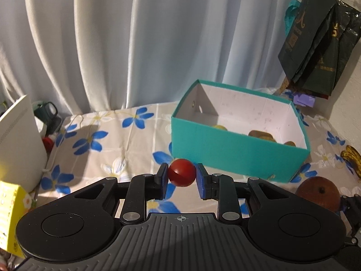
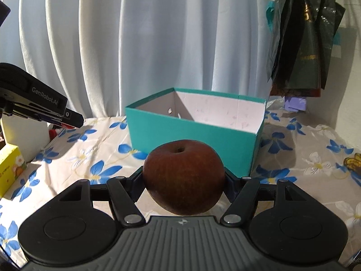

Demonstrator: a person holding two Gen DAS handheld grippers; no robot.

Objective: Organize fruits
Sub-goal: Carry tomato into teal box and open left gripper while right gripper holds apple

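Right gripper (image 2: 183,178) clamping a dark red apple (image 2: 183,177), teal box (image 2: 191,135) sitting open behind on floral cloth (image 2: 304,169), left gripper (image 2: 67,116) reaching in at left.

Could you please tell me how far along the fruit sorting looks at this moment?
Partly done: a few brownish and yellow fruits already lie in the teal box. In hand: the left gripper is shut on a small red fruit, and the right gripper is shut on a dark red apple, both short of the box. Left: dropping both in.
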